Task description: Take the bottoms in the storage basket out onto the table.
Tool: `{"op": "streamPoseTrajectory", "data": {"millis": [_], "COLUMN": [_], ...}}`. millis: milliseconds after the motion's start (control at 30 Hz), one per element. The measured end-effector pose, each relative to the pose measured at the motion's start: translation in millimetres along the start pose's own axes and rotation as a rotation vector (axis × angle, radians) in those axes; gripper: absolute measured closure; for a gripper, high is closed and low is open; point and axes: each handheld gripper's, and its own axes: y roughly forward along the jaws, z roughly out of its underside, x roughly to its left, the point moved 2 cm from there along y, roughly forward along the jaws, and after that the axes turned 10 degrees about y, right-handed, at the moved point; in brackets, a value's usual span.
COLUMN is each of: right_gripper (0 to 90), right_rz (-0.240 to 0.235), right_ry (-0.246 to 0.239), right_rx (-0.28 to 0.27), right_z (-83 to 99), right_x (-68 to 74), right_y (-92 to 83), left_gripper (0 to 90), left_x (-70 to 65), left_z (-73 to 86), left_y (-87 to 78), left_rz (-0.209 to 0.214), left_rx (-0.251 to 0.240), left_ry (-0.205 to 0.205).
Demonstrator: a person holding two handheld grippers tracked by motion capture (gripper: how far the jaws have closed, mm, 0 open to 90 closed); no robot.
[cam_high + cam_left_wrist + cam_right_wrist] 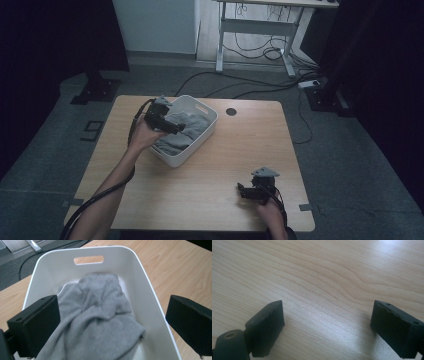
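The left gripper (112, 322) hovers wide, empty, over the grey cloth (100, 322) in the white basket (147, 290) near the table's (225, 165) far-left corner; the cloth's near end is cut off. The right gripper (327, 325) is wide.

We count one white basket (209, 121) on the tabletop (240, 150), one grey cloth (100, 322) lying in it, and two grippers, left gripper (110, 322) and right gripper (327, 327).
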Motion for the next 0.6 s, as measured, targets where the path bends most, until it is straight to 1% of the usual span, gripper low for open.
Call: {"op": "streamPoseTrajectory", "data": {"millis": [67, 133, 167, 200, 233, 267, 300, 333, 400, 433, 467, 533, 567, 600], "right_gripper": [11.4, 11.4, 11.4, 11.4, 11.4, 11.4, 11.4, 11.4, 11.4, 11.4, 11.4, 11.4, 11.4, 11.4], "right_rz": [-0.002, -0.002, -0.002, -0.002, -0.003, -0.003, -0.002, -0.003, -0.003, -0.003, -0.004, -0.005, -0.005, -0.005], "right_ry": [0.0, -0.002, -0.003, -0.003, -0.003, -0.004, -0.004, -0.003, -0.003, -0.003, -0.002, -0.003, -0.004, -0.005], "right_rx": [0.001, 0.001, 0.0, 0.001, 0.001, 0.001, 0.001, 0.0, 0.0, 0.0, 0.0, 0.0, 0.0, 0.0], "right_z": [-0.1, -0.1, -0.1, -0.1, -0.1, -0.1, -0.1, -0.1, -0.2, -0.2, -0.2, -0.2, -0.2, -0.2], "right_x": [0.1, 0.2, 0.2, 0.2, 0.2, 0.2, 0.2, 0.2, 0.2, 0.2, 0.3, 0.3, 0.3, 0.3], "right_y": [0.0, 0.1, 0.2, 0.2, 0.2, 0.2, 0.2, 0.2, 0.2, 0.2, 0.2, 0.2, 0.3, 0.3], "left_gripper": [0.0, 0.0, 0.0, 0.0, 0.0, 0.0, 0.0, 0.0, 0.0, 0.0, 0.0, 0.0, 0.0, 0.0], "left_x": [2.5, 5.6, 5.6, 9.7, 9.7, 13.9, 13.9, 18.0, 22.0, 22.0, 25.4, 29.0, 29.0, 31.0], "left_z": [-3.0, -4.9, -4.9, -5.4, -5.4, -5.2, -5.2, -4.2, -2.6, -2.6, -0.8, 0.9, 0.9, 2.2], "left_y": [7.7, 15.8, 15.8, 24.1, 24.1, 32.6, 32.6, 40.7, 49.1, 49.1, 57.0, 63.9, 63.9, 70.9], "left_rz": [-0.008, -0.008, -0.008, -0.012, -0.012, -0.016, -0.016, -0.023, -0.023, -0.023, -0.03, -0.026, -0.026, -0.023], "left_rx": [0.015, 0.025, 0.025, 0.037, 0.037, 0.044, 0.044, 0.055, 0.078, 0.078, 0.091, 0.102, 0.102, 0.117], "left_ry": [0.008, 0.007, 0.007, 0.004, 0.004, 0.002, 0.002, 0.007, 0.014, 0.014, 0.013, 0.012, 0.012, 0.015]}}
